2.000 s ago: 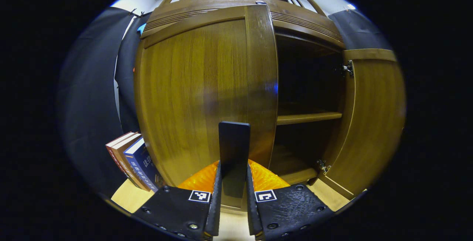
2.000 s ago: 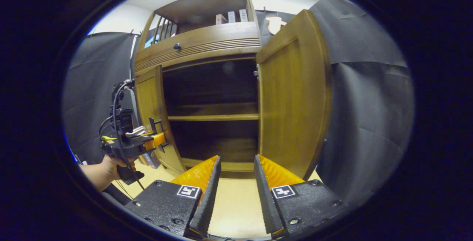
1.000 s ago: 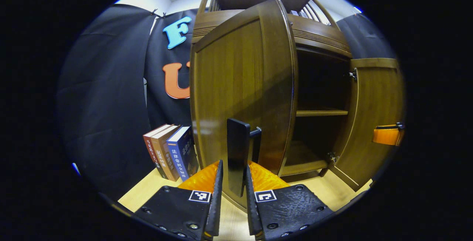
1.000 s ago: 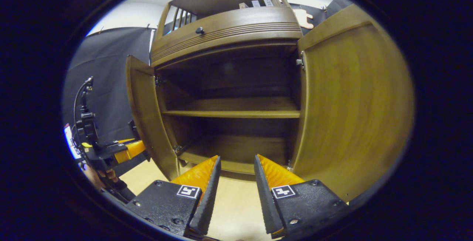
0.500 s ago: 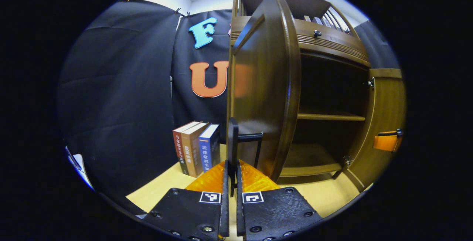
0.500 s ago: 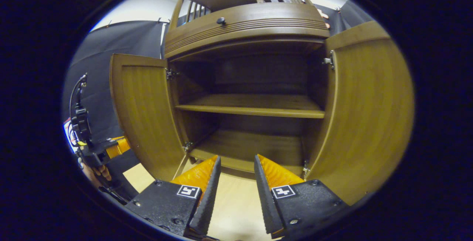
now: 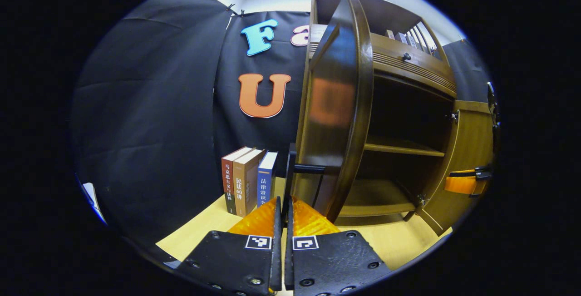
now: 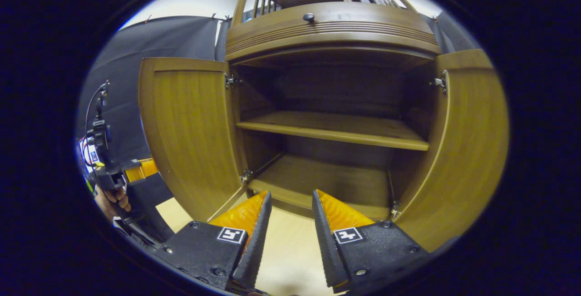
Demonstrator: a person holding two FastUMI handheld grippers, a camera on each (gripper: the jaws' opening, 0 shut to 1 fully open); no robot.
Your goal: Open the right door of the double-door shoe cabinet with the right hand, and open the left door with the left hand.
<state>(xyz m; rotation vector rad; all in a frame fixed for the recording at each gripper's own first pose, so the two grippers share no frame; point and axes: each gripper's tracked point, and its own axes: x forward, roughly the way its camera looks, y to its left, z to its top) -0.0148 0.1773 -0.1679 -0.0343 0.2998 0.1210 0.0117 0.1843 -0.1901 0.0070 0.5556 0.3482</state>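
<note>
Left gripper view looks along the left hand-held gripper [image 7: 285, 205], whose fingers stand almost together, pinched on the thin dark bar handle [image 7: 290, 169] of the left door [image 7: 333, 119]. That door is swung well out from the shoe cabinet [image 7: 408, 66] and shows nearly edge-on. Left of it, three books [image 7: 247, 178] stand upright on the pale wooden floor [image 7: 199, 228] against the black cloth wall. Past the door, the open inside of the cabinet shows a middle shelf [image 7: 404, 150], and at the far right the right door [image 7: 467, 150] stands open with part of the other gripper beside it.

Right gripper view faces the cabinet head-on. The right hand-held gripper [image 8: 290, 207] is low in the foreground with its fingers parted by a moderate gap and nothing between them, hanging over the floor just in front of the cabinet's bottom board. Both doors stand wide open, the left door [image 8: 190, 132] and the right door [image 8: 467, 150], and the middle shelf [image 8: 336, 130] and bottom compartment lie bare. A small round knob [image 8: 308, 17] sits on the drawer above. At the far left, a person's hand [image 8: 111, 198] holds the left gripper by the left door.
</note>
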